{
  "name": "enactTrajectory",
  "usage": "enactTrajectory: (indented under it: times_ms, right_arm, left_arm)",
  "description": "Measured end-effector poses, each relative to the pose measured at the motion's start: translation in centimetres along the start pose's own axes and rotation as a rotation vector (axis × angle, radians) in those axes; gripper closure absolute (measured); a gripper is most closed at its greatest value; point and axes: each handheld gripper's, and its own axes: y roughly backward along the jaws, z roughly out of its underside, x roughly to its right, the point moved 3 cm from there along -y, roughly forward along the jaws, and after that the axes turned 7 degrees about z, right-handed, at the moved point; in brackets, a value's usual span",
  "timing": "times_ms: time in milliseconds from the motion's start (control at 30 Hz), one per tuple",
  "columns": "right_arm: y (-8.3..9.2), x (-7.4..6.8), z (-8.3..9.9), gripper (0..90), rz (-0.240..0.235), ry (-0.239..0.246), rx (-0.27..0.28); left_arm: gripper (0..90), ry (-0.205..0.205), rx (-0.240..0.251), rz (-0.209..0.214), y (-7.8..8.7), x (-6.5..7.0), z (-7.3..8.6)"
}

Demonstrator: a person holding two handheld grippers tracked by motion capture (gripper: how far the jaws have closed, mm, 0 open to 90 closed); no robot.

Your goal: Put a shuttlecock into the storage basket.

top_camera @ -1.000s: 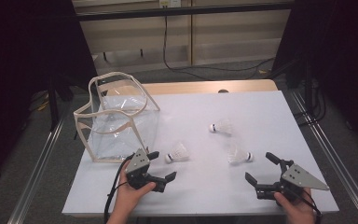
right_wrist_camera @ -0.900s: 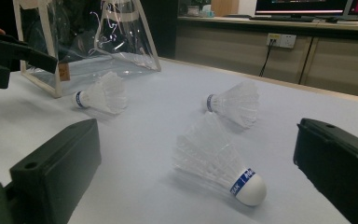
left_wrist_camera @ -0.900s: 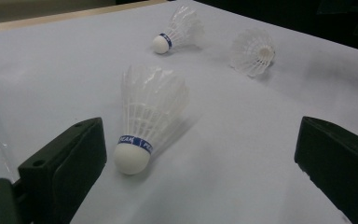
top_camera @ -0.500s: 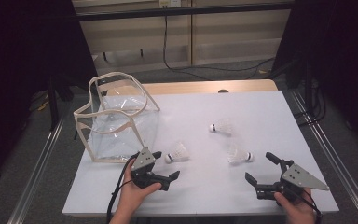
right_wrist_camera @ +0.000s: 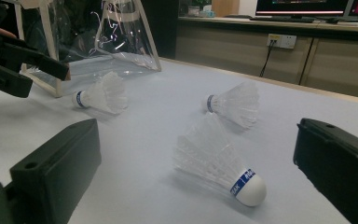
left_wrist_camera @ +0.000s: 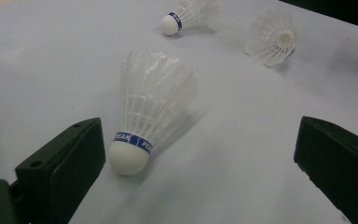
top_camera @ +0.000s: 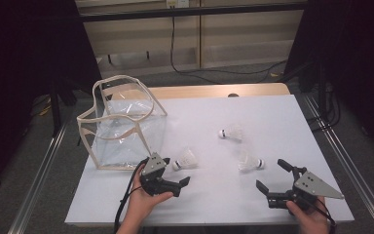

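Still unstarted: three shuttlecocks loose at three o'clock of clear bag, left gripper and right gripper wide open, empty.

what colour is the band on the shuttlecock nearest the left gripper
Blue with white lettering, around the shuttlecock just above its white cork; clearest in the left gripper view.

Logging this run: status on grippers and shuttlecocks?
Left gripper open, at nearest shuttlecock. Right gripper open, empty. Three shuttlecocks loose on table; bag beside. Nothing blocking.
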Motion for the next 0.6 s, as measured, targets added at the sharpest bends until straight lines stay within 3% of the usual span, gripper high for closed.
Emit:
enactTrajectory:
  times_ms: [600]
  right_arm:
    - [0.0,0.0,0.0,0.5,0.002,0.001,-0.001]
  left_arm:
    - [6.1,0.039,-0.053,-0.050,-1.4,-0.5,-0.1]
